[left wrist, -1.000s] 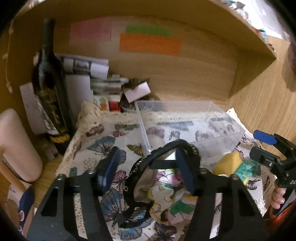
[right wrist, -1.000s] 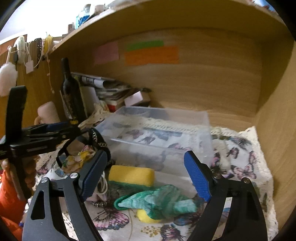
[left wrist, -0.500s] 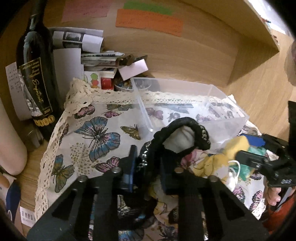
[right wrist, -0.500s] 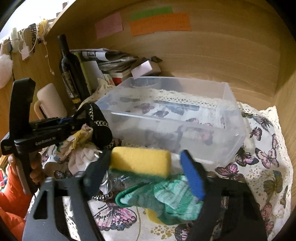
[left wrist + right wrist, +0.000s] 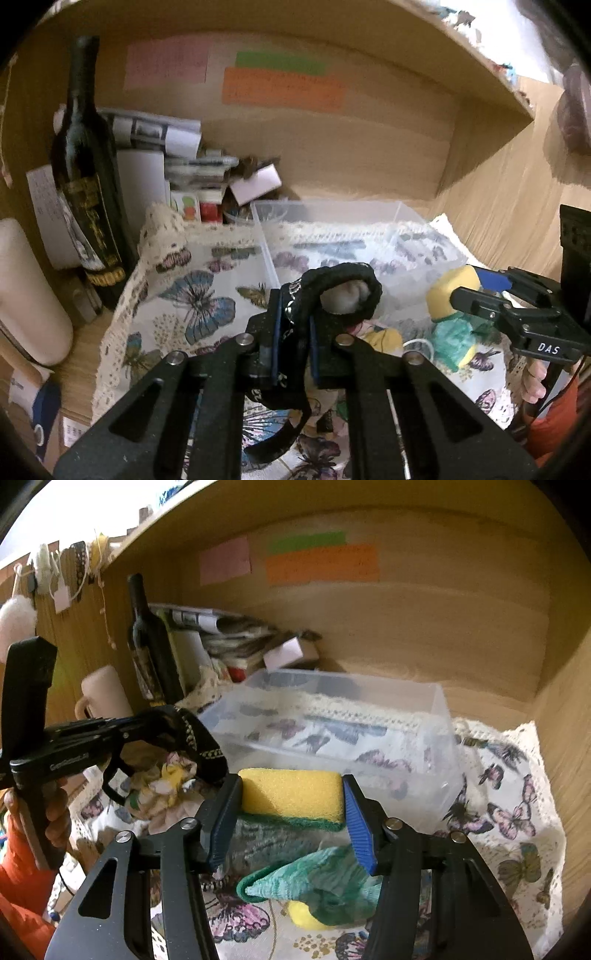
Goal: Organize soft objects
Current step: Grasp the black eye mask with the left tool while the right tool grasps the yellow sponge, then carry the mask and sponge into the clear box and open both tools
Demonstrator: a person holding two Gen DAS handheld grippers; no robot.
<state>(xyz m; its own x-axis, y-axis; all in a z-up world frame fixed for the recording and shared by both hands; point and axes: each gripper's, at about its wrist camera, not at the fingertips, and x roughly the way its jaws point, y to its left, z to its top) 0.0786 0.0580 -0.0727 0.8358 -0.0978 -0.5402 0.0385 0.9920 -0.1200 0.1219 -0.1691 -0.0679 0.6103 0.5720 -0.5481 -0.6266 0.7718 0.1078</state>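
My left gripper (image 5: 293, 332) is shut on a black patterned band (image 5: 332, 284) and holds it above the butterfly cloth (image 5: 192, 295); the band (image 5: 201, 746) also shows in the right wrist view, lifted. My right gripper (image 5: 291, 812) is shut on a yellow sponge with a green underside (image 5: 291, 794), raised just before the clear plastic bin (image 5: 332, 716). A green knitted sock (image 5: 314, 878) lies below it. A floral soft item (image 5: 166, 782) lies under the band.
A dark wine bottle (image 5: 85, 184), a cream mug (image 5: 26, 291) and stacked papers and boxes (image 5: 192, 166) stand at the back left. Wooden shelf walls close in the back and right. The clear bin (image 5: 351, 236) sits on the cloth at centre.
My left gripper shut on the black band and lifted it. My right gripper closed on the yellow sponge and raised it off the sock.
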